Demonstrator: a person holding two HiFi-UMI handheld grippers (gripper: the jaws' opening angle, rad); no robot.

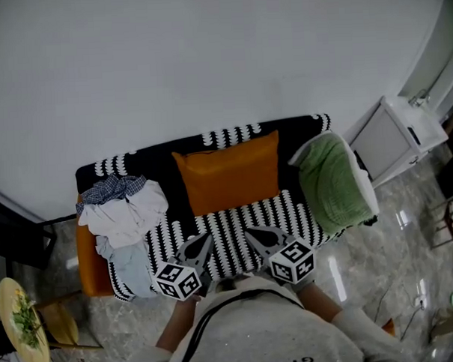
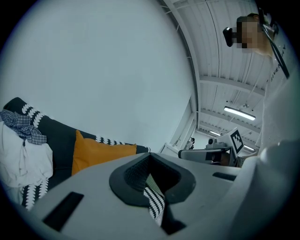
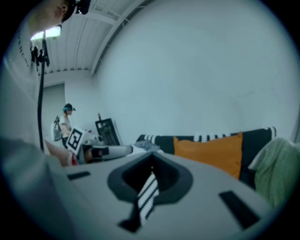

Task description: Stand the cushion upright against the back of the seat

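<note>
The orange cushion (image 1: 228,173) is leaning upright on the sofa back (image 1: 147,163), needing no support; the left gripper (image 1: 207,236) and right gripper (image 1: 250,232) are hovering clenched, holding nothing.

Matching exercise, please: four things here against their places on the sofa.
1. orange rectangular fabric cushion
2. pile of white and checked clothes
3. green folded blanket
4. left gripper

A. draped over the right end
B. over the black-and-white patterned sofa's front edge, shut
C. upright against the backrest, centre
D. heaped at the left end

Pairs: 1-C, 2-D, 3-A, 4-B.
</note>
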